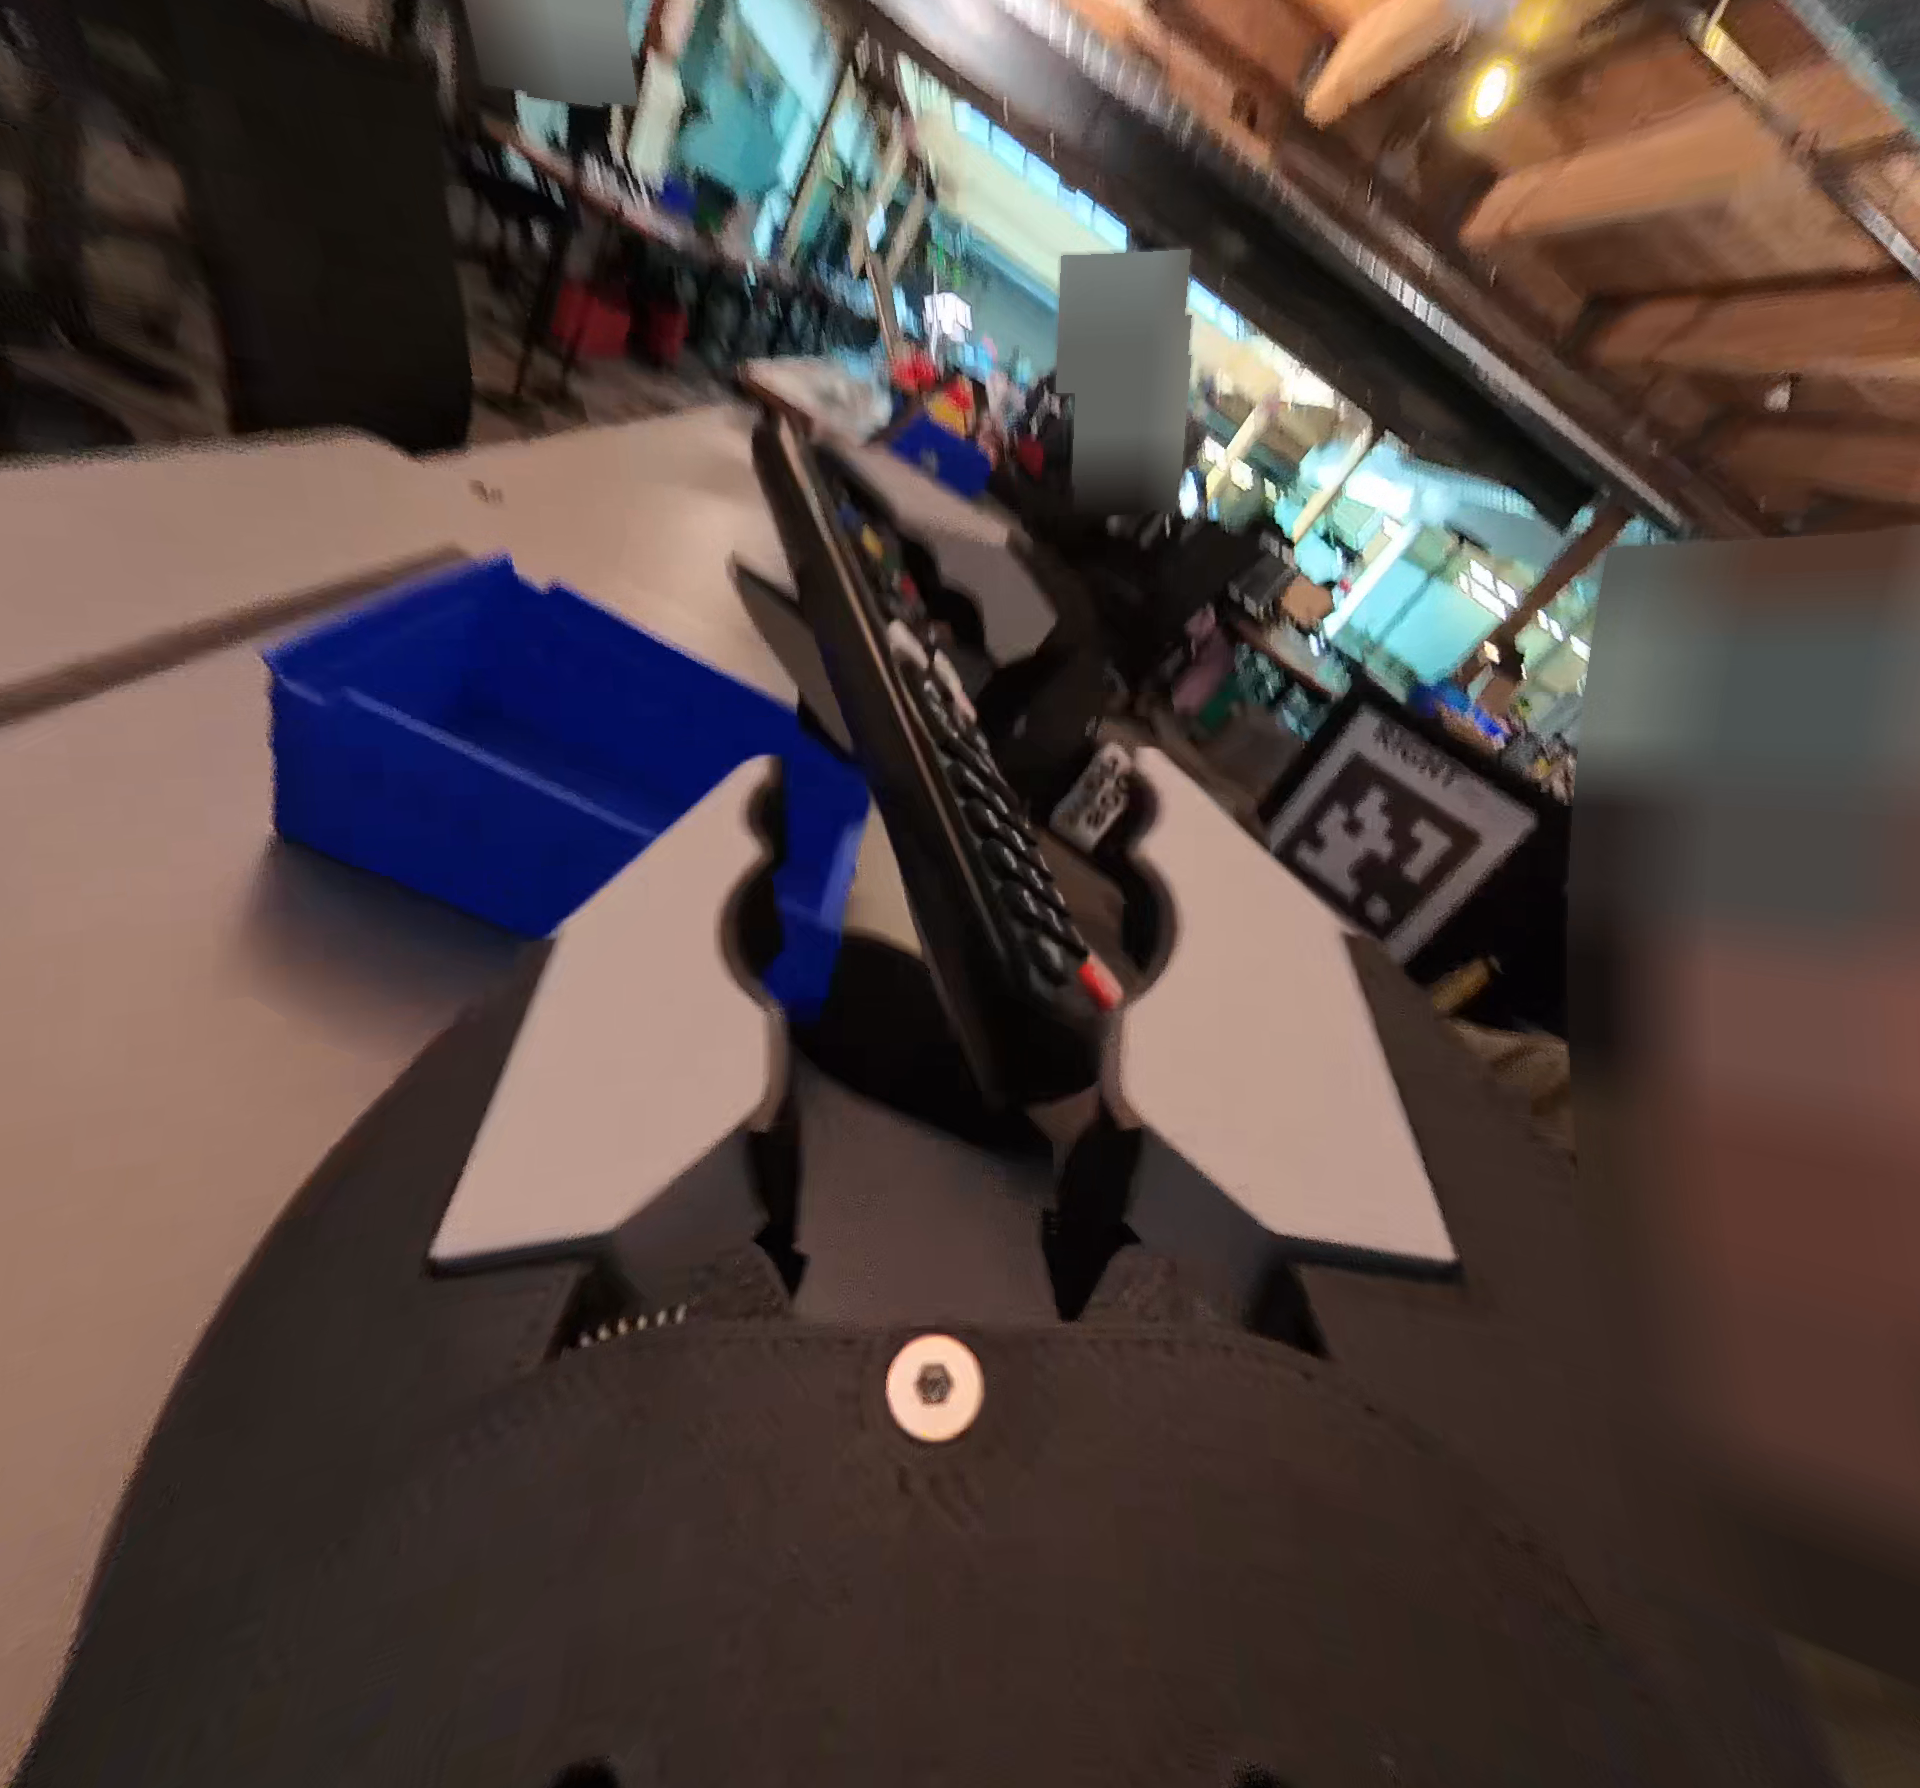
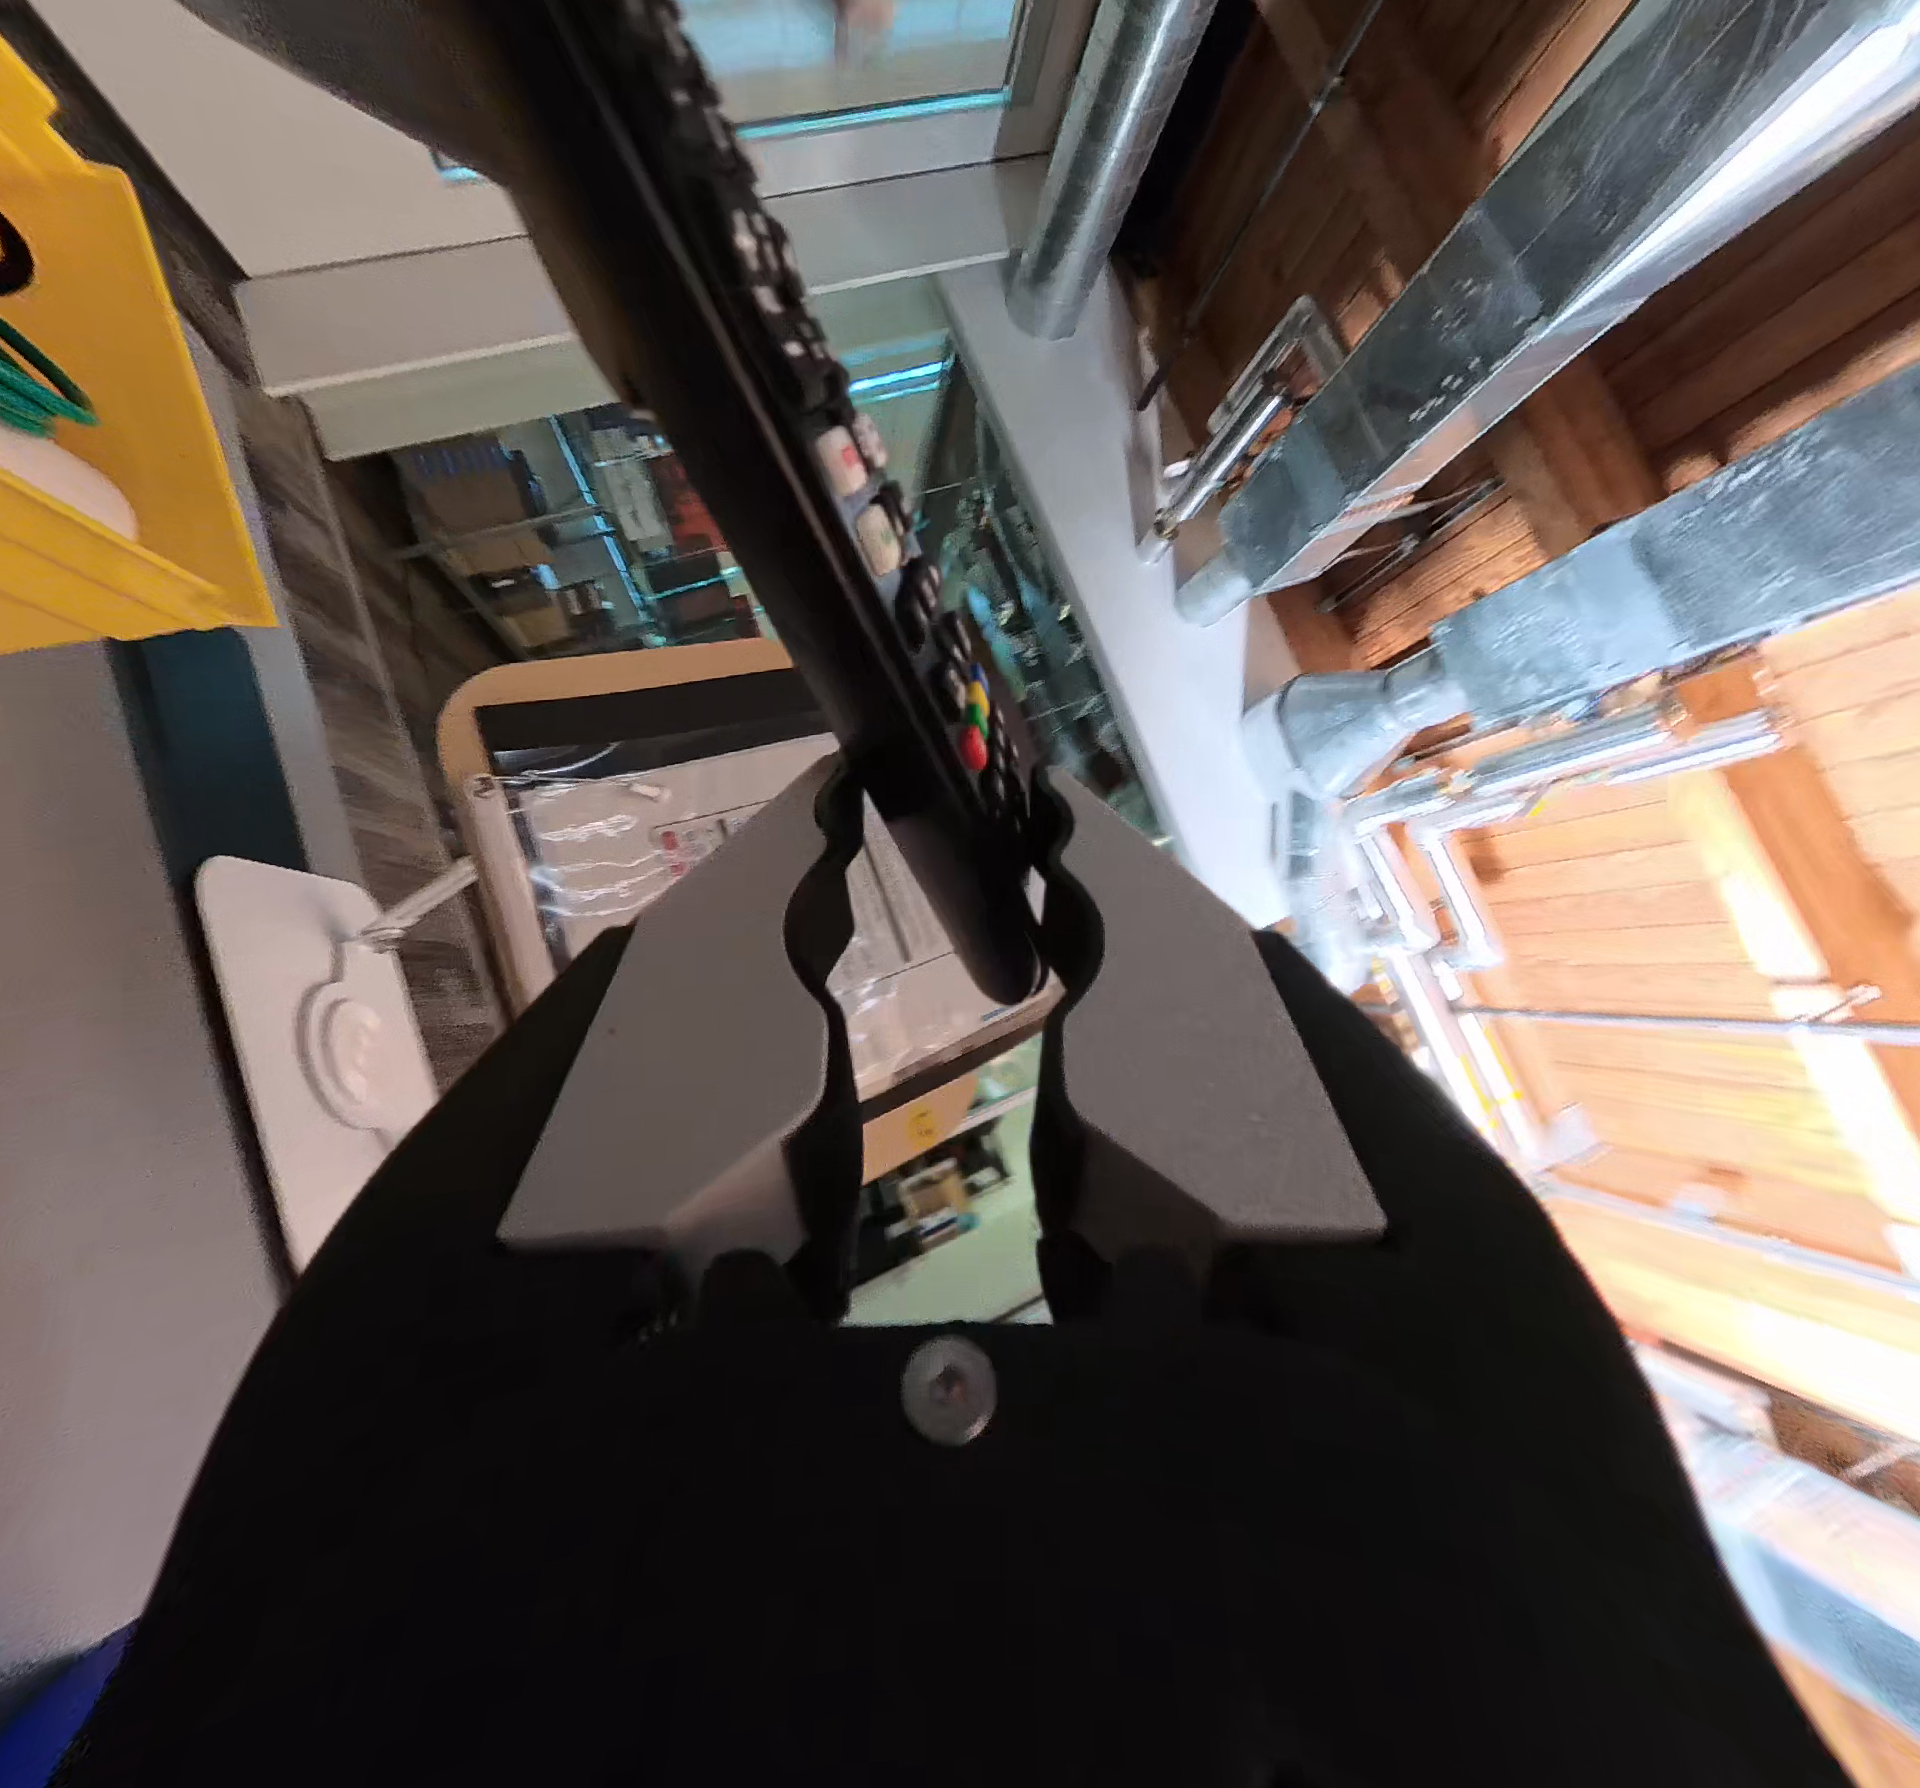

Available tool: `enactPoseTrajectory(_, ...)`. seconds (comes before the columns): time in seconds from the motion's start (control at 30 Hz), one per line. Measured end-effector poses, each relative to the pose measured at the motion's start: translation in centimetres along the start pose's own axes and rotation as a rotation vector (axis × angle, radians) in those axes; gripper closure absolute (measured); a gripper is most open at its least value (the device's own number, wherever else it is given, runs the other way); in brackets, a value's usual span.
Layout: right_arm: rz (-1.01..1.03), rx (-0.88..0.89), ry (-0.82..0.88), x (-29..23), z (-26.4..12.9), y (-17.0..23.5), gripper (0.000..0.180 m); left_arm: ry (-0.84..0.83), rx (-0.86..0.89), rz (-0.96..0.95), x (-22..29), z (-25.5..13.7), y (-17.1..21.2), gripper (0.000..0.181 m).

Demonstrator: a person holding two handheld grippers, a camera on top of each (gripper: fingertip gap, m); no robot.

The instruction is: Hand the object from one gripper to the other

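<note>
Remote control point(image 1: 966, 793), black, long and slim, is off the bench and spans between both tools. Its buttons carry marks too blurred to read.

Left wrist view: grey bench point(image 1: 135, 907) at left with a blue bin point(image 1: 499, 751) near its edge, just left of the left tool point(image 1: 951, 803). Left tool's fingers point(image 1: 665, 990) are spread; the remote's near end, with a red button, lies in the gap by the right finger, contact unclear. Far end sits in the right tool point(image 1: 821, 595), beyond. A black-and-white square marker tag point(image 1: 1403, 829) shows at right. Room: blurred workshop, windows, wooden ceiling.

Right wrist view: yellow bin point(image 2: 114, 450) at left, white wall plate point(image 2: 312, 1032) below it. Right tool point(image 2: 951, 808) pinches the remote's point(image 2: 790, 450) end near the coloured buttons. Metal ducts point(image 2: 1558, 304) and wood ceiling at right.
</note>
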State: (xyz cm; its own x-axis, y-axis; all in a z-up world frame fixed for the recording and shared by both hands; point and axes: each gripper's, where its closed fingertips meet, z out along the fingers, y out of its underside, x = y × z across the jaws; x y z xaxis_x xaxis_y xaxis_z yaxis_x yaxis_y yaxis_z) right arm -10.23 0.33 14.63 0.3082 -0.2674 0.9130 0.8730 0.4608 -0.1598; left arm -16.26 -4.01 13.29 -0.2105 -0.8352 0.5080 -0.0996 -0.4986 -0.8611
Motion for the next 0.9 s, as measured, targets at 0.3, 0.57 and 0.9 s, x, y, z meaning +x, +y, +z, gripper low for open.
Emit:
enactPoseTrajectory(0.3,1.113,0.063,-0.408,-2.2,1.0,-0.5,0.155,-0.169,0.250,0.371,2.6,-5.9,-4.9,0.085)
enactPoseTrajectory(0.57,1.873,0.322,-0.999,-3.8,-0.2,-6.4,0.158,-0.098,0.173,0.339,1.1,-2.3,-3.1,0.104)
enactPoseTrajectory(0.9,1.733,0.150,-1.272,-8.1,-2.2,-8.2,0.157,-0.118,0.034,0.334,-1.4,0.7,-0.5,0.104)
